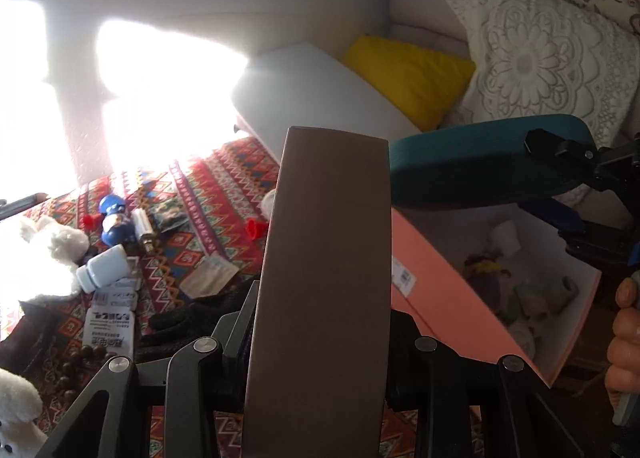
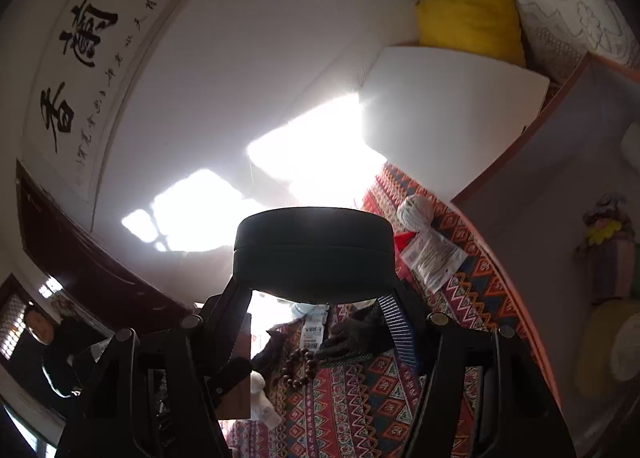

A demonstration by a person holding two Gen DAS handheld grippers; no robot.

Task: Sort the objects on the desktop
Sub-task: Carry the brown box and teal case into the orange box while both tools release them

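Currently my left gripper (image 1: 320, 342) clamps a brown box (image 1: 324, 258) by its long sides: rigid, light, smooth, so slip risk. My right gripper (image 2: 316, 298) pinches a teal round case (image 2: 314, 254), stiff, held at its edges, raised at 2 o'clock over the orange bin (image 1: 448, 298).
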